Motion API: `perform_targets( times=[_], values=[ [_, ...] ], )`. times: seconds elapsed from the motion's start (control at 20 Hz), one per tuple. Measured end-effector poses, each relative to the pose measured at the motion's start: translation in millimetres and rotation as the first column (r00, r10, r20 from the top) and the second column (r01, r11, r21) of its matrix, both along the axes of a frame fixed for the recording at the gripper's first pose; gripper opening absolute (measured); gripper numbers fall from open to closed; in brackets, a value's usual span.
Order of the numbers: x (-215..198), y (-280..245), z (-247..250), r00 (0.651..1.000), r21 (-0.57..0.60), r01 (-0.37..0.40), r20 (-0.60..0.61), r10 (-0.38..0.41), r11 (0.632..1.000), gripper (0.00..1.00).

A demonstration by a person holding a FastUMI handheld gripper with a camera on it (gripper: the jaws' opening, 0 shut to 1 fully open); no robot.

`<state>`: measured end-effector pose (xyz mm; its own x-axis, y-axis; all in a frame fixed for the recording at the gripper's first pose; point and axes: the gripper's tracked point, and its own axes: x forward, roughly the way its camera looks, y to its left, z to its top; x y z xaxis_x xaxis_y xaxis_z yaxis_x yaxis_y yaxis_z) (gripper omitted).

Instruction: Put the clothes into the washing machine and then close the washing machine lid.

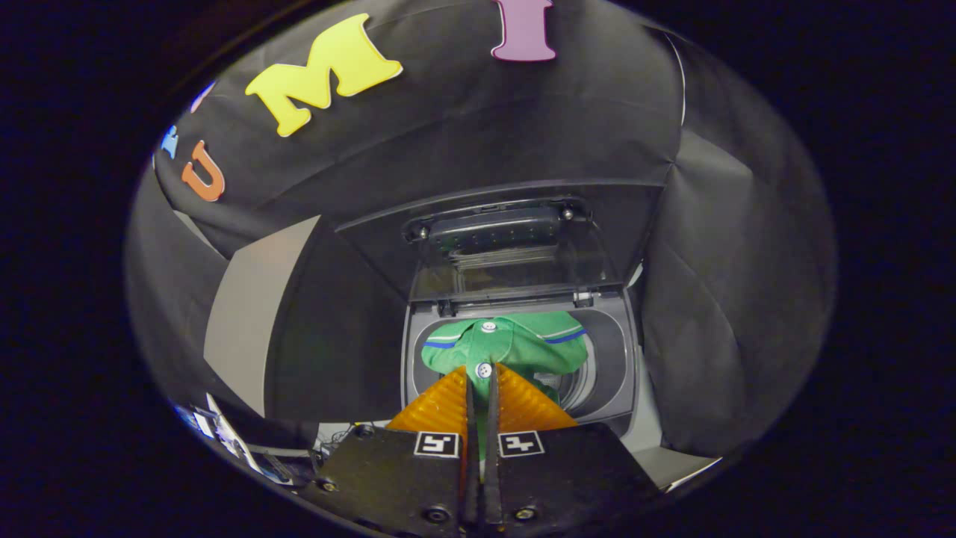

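My claw [483, 381] points forward and slightly down, its two fingers [441, 407] drawn almost together with only a thin slit between them, pinching a fold of cloth at the tips.

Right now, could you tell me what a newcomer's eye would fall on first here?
The bright green buttoned shirt with blue stripes stands out, pinched between the nearly closed fingers of the gripper and hanging over the drum opening of the grey top-loading washing machine. Just beyond it, the machine's transparent lid stands raised against the black cloth wall.
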<state>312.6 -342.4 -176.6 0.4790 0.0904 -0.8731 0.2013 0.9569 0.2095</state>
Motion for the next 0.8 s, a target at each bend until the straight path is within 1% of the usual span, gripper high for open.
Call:
perform_targets(
  times=[0.1,0.25,0.5,0.65,0.8],
  values=[
    [4.0,0.3,-19.2,1.0,-0.002,0.012,0.0,-0.012,1.0,0.06],
    [8.3,-3.7,-49.8,0.999,-0.043,0.032,0.004,-0.032,0.999,0.06],
    [3.9,-4.6,-93.1,0.997,-0.079,0.081,-0.005,-0.082,0.994,0.06],
    [3.9,-8.0,-115.0,0.993,-0.078,0.115,-0.007,-0.115,0.99,0.06],
    [1.7,-12.7,-140.6,0.991,-0.089,0.124,-0.03,-0.127,0.988,0.07]
  ],
)
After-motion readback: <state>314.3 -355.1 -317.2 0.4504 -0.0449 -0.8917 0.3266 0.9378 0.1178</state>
